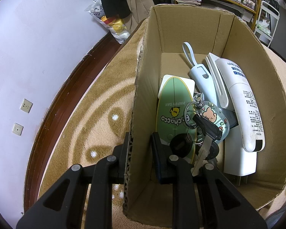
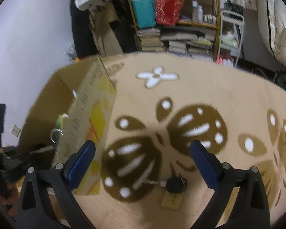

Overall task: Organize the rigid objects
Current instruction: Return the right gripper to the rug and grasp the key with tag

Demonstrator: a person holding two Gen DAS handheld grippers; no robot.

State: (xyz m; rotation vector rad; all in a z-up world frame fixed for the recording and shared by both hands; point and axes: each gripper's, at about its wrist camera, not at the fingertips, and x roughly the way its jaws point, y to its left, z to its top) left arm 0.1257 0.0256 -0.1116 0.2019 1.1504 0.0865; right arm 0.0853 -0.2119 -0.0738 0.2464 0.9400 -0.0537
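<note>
Left gripper is clamped on the near-left wall of the cardboard box, one finger outside, one inside, pads pressing the corrugated edge. The box sits on a tan blanket with a brown butterfly pattern.

Inside the box: a green surfboard-shaped card printed "HAPPY DAY", lying over a white card; a bunch of keys with black heads, on rings with a clear bear-print charm, resting on top of the green card; a pale blue device with a wrist loop; a white tube with printed text leaning along the right side, over a white flat box.

Right gripper has jaws wide open, nothing between the blue pads, hanging over the blanket just right of the box's printed yellow side. Frame is motion-blurred. Below and between the fingers lies a black-headed key on the blanket, touching a small tan tag; pads are not touching either. Bookshelf behind with stacked books, a teal bag and a red bag.
</note>
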